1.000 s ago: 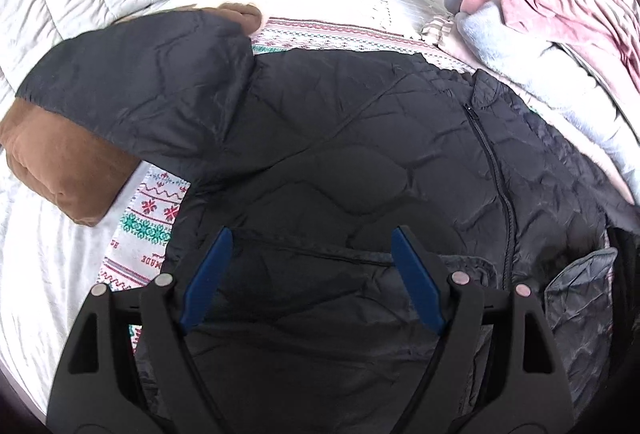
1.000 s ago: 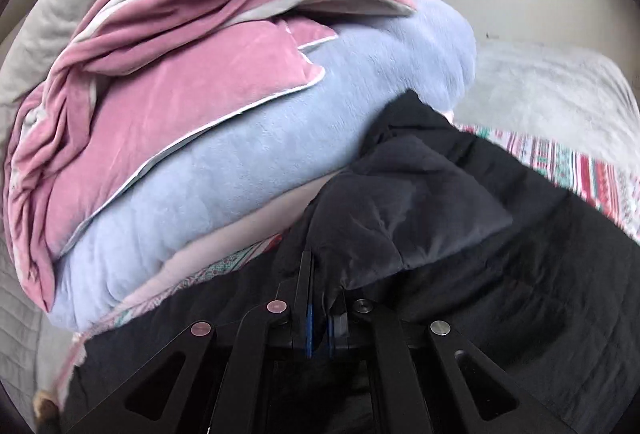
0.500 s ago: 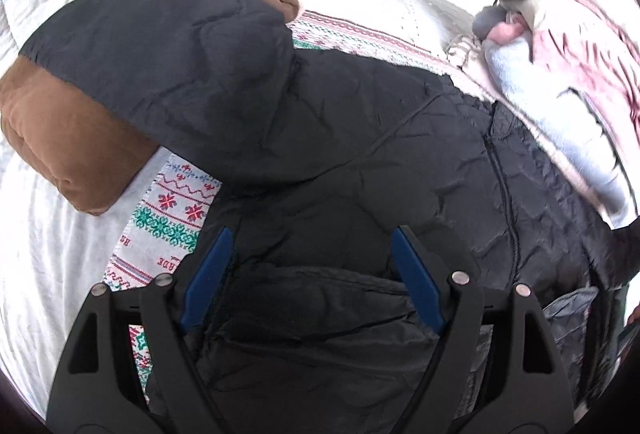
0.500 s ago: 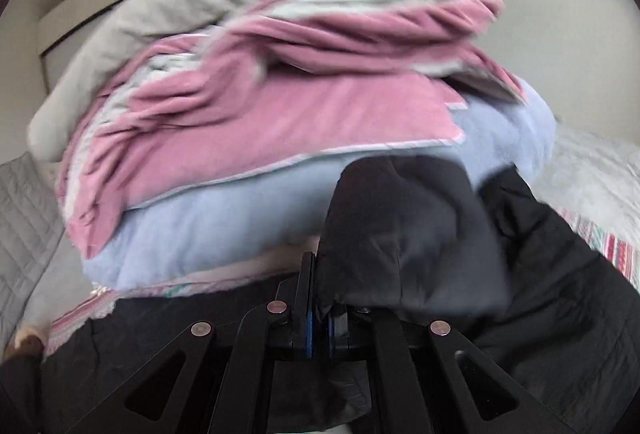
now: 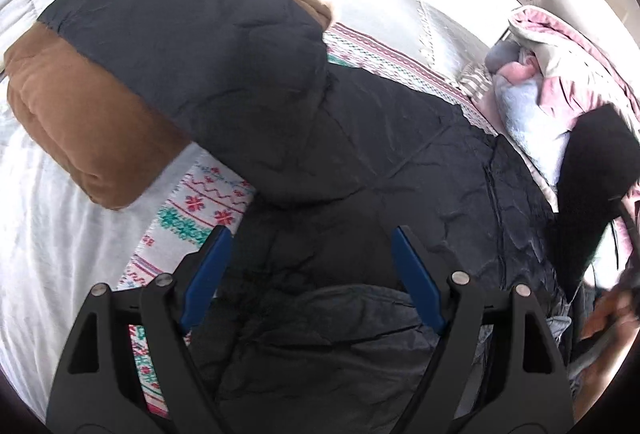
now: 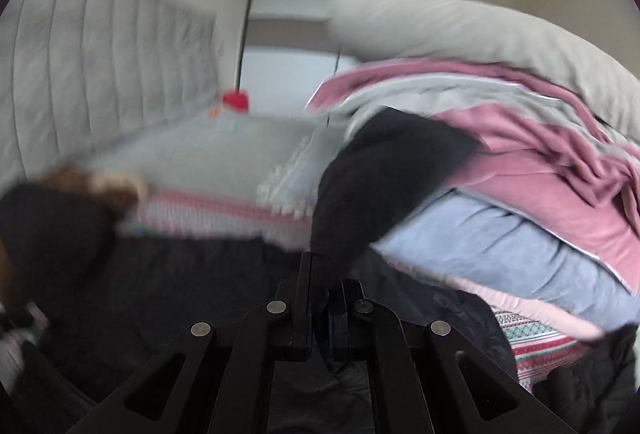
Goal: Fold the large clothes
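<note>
Mid-fold, the right gripper (image 6: pixel 319 308) clenched a sleeve (image 6: pixel 384 169) of the black jacket (image 5: pixel 360 161), ready to lay inward, while the left gripper (image 5: pixel 310 274) hovered released above its hem.

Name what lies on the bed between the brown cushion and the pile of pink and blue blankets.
The black quilted jacket spreads between the brown cushion and blanket pile, seen in the left wrist view.

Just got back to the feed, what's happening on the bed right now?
A person is folding a black quilted jacket spread on the bed. The right gripper is shut on a jacket sleeve, holding it up. The left gripper hangs open above the jacket's lower part, holding nothing.
</note>
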